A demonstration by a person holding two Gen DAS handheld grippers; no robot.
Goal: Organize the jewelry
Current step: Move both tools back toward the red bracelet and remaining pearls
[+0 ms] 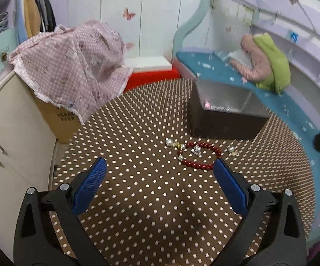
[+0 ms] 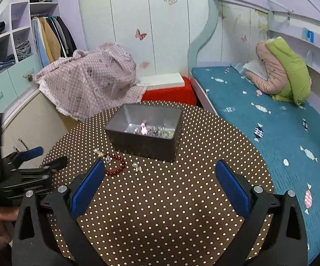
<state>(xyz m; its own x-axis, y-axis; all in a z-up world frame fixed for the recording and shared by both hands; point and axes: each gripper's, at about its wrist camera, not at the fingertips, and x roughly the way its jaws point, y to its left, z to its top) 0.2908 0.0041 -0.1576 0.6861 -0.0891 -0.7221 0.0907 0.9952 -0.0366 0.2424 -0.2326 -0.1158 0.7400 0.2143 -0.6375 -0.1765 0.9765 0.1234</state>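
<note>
A red bead bracelet (image 1: 201, 156) lies on the brown dotted tablecloth (image 1: 148, 188), with small silver and gold earrings (image 1: 175, 144) beside and inside it, and one more earring (image 1: 232, 150) to its right. A dark metal box (image 1: 224, 113) stands behind them; in the right wrist view the box (image 2: 146, 139) holds a pink piece and silver jewelry (image 2: 151, 131). My left gripper (image 1: 160, 166) is open, just short of the bracelet. My right gripper (image 2: 160, 168) is open and empty, nearer than the box; the bracelet (image 2: 115, 166) lies by its left finger.
A pink checked cloth (image 1: 75, 66) covers a cardboard box at the table's far left. A bed with a teal blanket (image 2: 270, 122) and a pink and green jacket (image 2: 281, 71) runs along the right. A red stool (image 2: 168, 93) stands behind the table.
</note>
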